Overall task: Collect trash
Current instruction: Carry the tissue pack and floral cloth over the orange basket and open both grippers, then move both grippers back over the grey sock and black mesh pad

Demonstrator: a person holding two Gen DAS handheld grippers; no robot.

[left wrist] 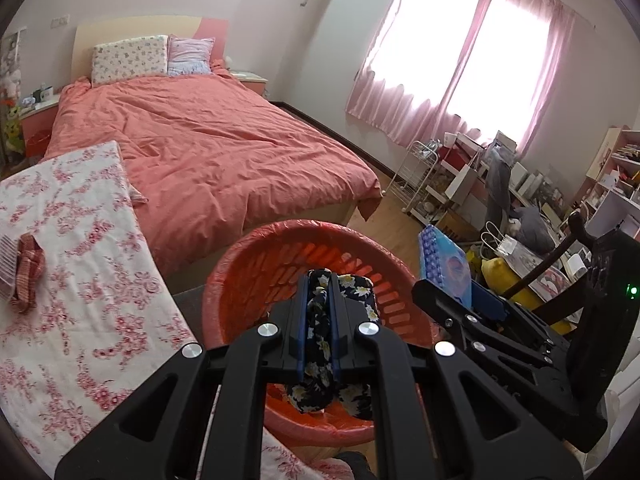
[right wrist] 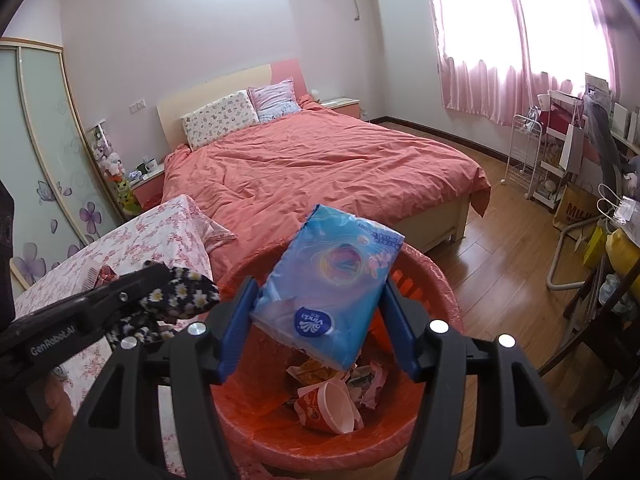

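Right wrist view shows the right gripper [right wrist: 320, 320] with its jaws about half open and clamped on a blue tissue pack [right wrist: 332, 276], each blue pad pressing one long side. The pack hangs tilted directly above the red trash basket [right wrist: 440, 280], which sits just below and ahead of the fingers and already contains a crushed paper cup [right wrist: 328, 404] and torn wrappers. I judge the pack to be light and soft: the plastic film looks slippery and gives under pressure, so the flat long sides, where the pads now sit, are the sensible place to hold it, and it should fall clear once the jaws part.

From the left wrist view, the left gripper [left wrist: 319, 320] is almost fully closed, pinching a dark daisy-print cloth [left wrist: 320, 332] between its pads. The cloth droops below the fingers, over the basket's near rim. It looks limp and very light, with no stiffness at all, so it may cling to the pads rather than drop cleanly. The right gripper sits just to its right.
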